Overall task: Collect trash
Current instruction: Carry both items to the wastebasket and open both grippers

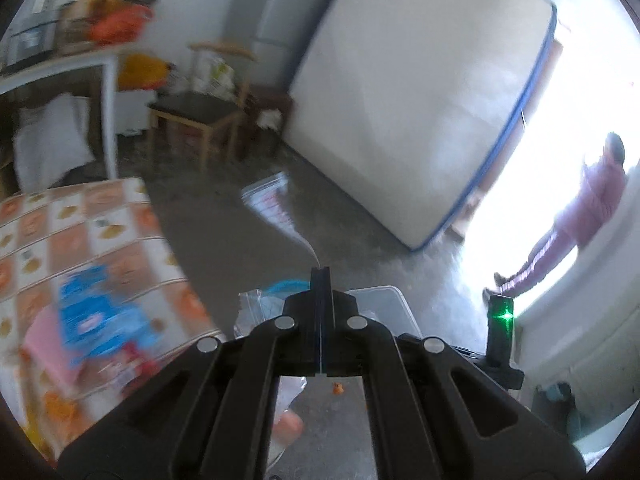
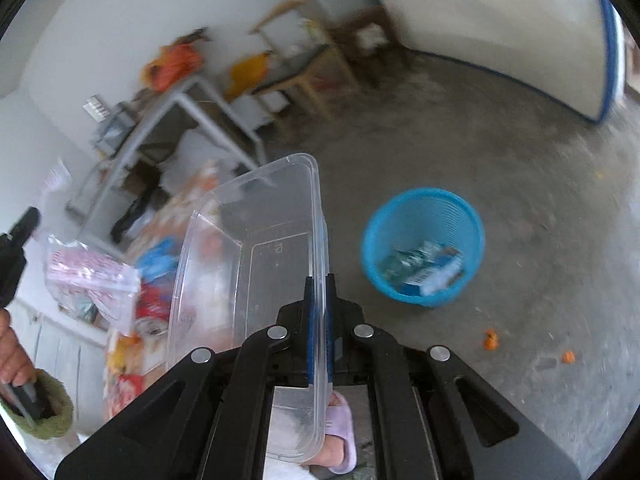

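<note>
My left gripper [image 1: 321, 276] is shut on the corner of a clear plastic bag [image 1: 269, 196] with pink print, held up in the air; the bag also shows at the left of the right wrist view [image 2: 90, 276]. My right gripper [image 2: 319, 284] is shut on the rim of a clear plastic container [image 2: 256, 248], held tilted above the floor. A blue trash basket [image 2: 424, 216] stands on the concrete floor to the right of the container, with wrappers inside. Its rim peeks behind my left fingers [image 1: 286, 286].
A table with a checked orange cloth [image 1: 80, 232] carries blue and red wrappers [image 1: 94, 316]. Orange scraps [image 2: 491, 340] lie on the floor. A mattress [image 1: 416, 92] leans on the wall; a chair [image 1: 200, 116] and white table [image 1: 60, 68] stand behind. A person [image 1: 580, 216] is in the doorway.
</note>
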Available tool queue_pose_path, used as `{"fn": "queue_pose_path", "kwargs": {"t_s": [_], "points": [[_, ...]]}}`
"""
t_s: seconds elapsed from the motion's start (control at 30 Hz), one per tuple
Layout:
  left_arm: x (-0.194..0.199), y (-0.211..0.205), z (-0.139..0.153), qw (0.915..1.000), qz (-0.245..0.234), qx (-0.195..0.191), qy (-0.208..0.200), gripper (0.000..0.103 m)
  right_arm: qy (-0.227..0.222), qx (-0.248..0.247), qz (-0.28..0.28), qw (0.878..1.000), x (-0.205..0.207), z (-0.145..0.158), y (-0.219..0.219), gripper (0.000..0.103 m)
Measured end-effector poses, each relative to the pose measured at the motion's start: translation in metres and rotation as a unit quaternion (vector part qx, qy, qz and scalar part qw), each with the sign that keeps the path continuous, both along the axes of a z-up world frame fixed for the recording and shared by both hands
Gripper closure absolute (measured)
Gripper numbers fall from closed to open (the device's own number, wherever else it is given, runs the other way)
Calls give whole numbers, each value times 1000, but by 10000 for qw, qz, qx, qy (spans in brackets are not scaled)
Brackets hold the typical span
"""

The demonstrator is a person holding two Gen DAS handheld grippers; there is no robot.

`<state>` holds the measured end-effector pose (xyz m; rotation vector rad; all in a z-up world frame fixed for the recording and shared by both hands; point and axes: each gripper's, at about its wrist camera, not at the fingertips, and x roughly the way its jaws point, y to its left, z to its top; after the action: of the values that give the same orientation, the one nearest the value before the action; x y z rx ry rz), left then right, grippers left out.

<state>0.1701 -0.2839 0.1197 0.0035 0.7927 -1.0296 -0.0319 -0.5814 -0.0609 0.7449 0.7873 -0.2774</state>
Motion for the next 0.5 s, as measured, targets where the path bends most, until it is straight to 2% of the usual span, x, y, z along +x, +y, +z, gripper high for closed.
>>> {"fn": "queue_pose_path", "kwargs": {"t_s": [0.1, 0.27, 0.43, 0.5], "points": [[11, -68, -29, 9982, -362, 401, 259, 103, 343, 37, -298, 9990, 4, -30, -29, 99], [28, -161, -89, 9908, -614, 1063, 577, 103, 659, 247, -807, 9942, 0, -74, -65, 99], [39, -222, -131, 9848, -742, 1438, 632, 103, 898, 445, -1075, 9891, -9, -109, -83, 99], [42, -240, -150, 9815, -755, 1608, 714, 86, 995, 488, -1148, 9872, -13, -120, -90, 99]]}}
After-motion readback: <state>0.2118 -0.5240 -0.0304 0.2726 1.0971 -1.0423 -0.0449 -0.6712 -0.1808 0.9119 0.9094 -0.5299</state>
